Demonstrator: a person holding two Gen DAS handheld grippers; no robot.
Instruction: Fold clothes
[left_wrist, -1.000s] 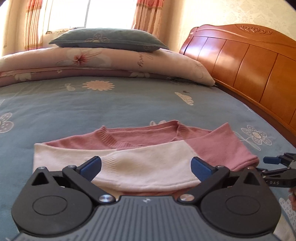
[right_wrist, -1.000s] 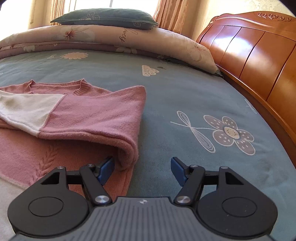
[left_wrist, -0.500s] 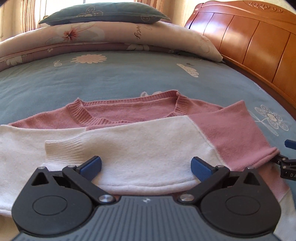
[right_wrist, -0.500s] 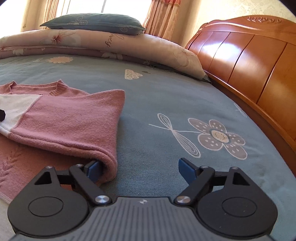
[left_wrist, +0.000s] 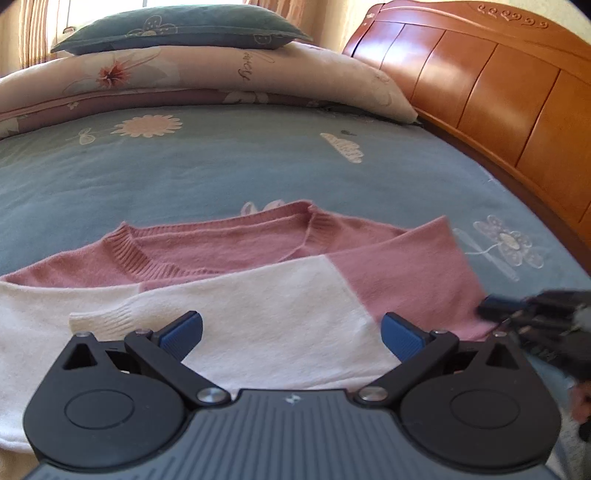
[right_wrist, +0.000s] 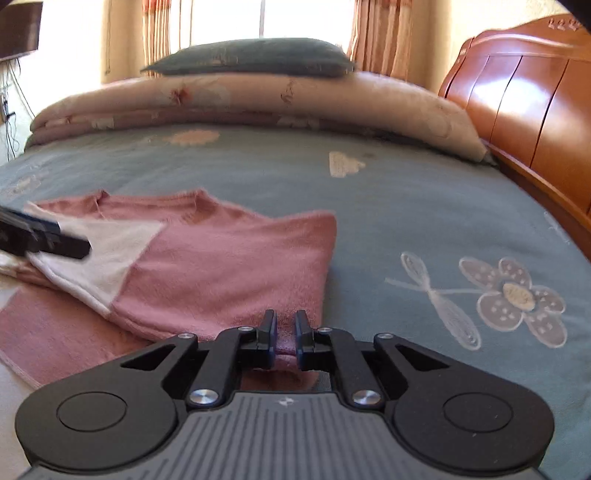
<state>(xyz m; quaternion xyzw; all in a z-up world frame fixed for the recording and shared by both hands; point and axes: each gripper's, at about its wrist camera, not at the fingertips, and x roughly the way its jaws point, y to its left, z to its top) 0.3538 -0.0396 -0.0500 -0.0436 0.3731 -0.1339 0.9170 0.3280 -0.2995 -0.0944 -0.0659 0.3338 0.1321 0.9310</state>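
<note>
My right gripper (right_wrist: 285, 334) has just closed its jaws on the folded edge of the pink-and-cream knitted sweater (right_wrist: 221, 266), which lies on the blue flowered bedspread (right_wrist: 406, 206). My left gripper (left_wrist: 291, 332) hovers wide open over the sweater's cream sleeve (left_wrist: 280, 310), gripping nothing.

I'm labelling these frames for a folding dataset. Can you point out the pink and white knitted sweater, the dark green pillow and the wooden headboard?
Pink and white knitted sweater (left_wrist: 280, 325): left wrist view, on its folded white sleeve.
Dark green pillow (left_wrist: 184, 31): left wrist view, on its top face.
Wooden headboard (right_wrist: 517, 103): right wrist view, on a glossy panel.
</note>
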